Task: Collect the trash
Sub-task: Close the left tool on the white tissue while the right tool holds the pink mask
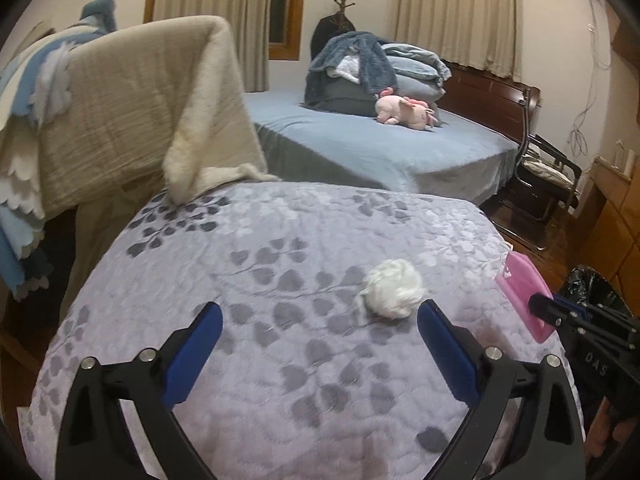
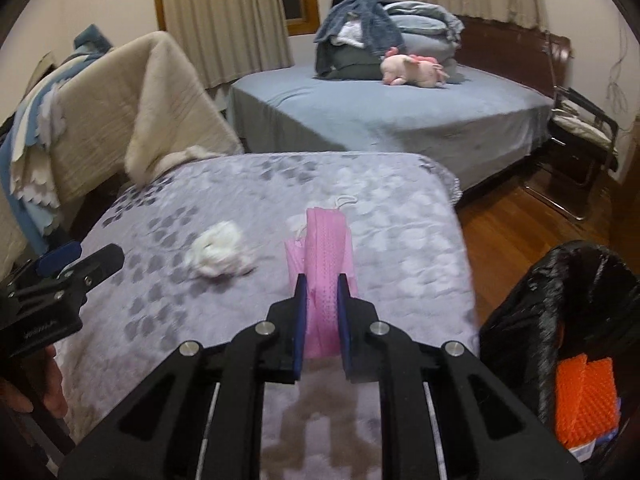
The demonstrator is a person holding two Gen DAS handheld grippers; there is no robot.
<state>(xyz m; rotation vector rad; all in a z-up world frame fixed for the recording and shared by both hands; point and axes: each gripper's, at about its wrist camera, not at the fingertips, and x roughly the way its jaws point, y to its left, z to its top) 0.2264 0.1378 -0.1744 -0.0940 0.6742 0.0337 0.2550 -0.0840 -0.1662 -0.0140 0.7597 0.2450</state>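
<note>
Now the right gripper (image 2: 320, 280) is clamping a pink face mask (image 2: 326, 248) at frame centre, while the left gripper (image 1: 320, 314) (jaws spread wide) is hovering beside a white tissue wad (image 1: 394, 294) on the quilt (image 1: 240, 360).

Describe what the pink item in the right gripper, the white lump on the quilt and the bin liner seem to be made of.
Pink mask: likely non-woven fabric, matte; dimpled weave and pleats show, held in the right gripper.
White lump: probably crumpled tissue or cotton; soft, fibrous, matte.
Bin liner: thin black plastic, glossy and wrinkled.
</note>
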